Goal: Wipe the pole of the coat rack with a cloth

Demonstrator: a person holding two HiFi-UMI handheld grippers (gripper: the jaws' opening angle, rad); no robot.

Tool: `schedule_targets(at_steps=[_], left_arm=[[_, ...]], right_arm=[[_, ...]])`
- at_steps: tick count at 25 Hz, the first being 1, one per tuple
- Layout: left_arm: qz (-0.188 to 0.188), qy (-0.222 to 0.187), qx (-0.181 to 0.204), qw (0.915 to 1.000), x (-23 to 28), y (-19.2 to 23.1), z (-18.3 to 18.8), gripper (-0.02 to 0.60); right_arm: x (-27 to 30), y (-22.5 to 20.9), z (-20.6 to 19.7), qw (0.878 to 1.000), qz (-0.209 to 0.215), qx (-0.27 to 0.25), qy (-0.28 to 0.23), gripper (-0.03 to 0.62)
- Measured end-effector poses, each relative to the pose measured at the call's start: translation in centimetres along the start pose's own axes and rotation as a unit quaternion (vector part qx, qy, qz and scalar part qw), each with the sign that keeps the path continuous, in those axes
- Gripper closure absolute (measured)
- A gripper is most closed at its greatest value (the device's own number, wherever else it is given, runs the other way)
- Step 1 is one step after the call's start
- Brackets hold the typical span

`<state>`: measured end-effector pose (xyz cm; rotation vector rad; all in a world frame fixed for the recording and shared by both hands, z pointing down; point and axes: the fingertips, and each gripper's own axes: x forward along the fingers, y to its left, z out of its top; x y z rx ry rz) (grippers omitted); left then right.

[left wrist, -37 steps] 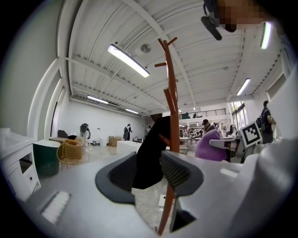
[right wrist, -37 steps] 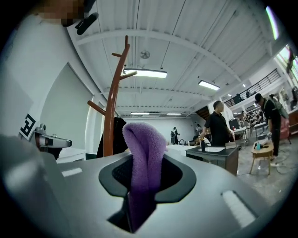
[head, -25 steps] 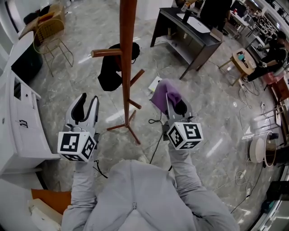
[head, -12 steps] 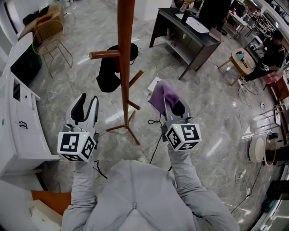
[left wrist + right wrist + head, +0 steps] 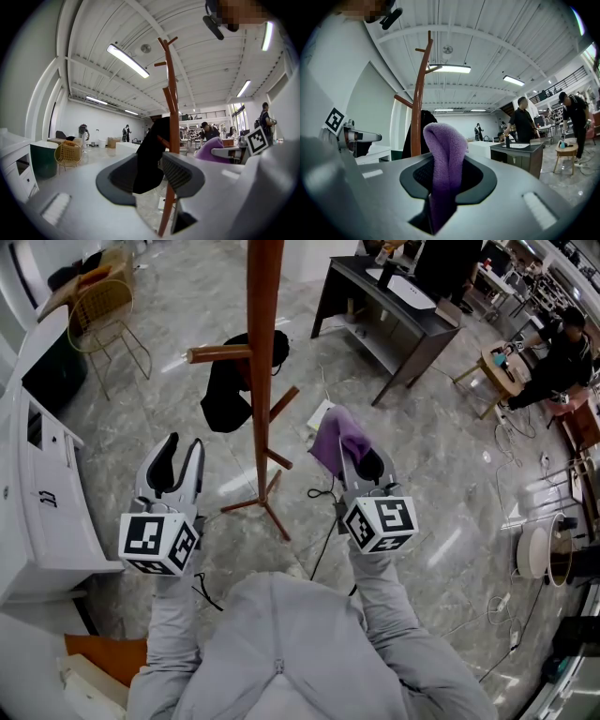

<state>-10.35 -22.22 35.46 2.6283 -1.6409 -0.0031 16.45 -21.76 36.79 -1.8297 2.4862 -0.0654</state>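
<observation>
The smooth, round wooden coat-rack pole point(image 5: 262, 381) stands upright between my hand-held grippers, at 10 o'clock from my right hand-held gripper point(image 5: 361, 461) and not touching it. My left hand-held gripper point(image 5: 178, 461) is parted and empty. The right is clamped on a fuzzy purple cloth point(image 5: 337, 437), which folds upward.

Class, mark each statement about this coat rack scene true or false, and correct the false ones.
1. The right gripper is shut on a purple cloth. True.
2. The purple cloth is pressed against the pole. False: it is held clear of the pole, to its right in the head view.
3. The left gripper clamps the pole. False: its jaws stand apart with nothing between them.
4. A black garment hangs from a peg. True.
5. The pole lies tipped over. False: it stands upright.
</observation>
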Motion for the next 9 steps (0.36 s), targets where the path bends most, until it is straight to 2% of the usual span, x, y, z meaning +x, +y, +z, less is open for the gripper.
schedule_targets(at_steps=[9], left_arm=[[-0.003, 0.001, 0.001, 1.0, 0.35, 0.13, -0.12, 0.41]], right_arm=[[0.16, -0.05, -0.13, 1.0, 0.0, -0.002, 0.002, 0.516]])
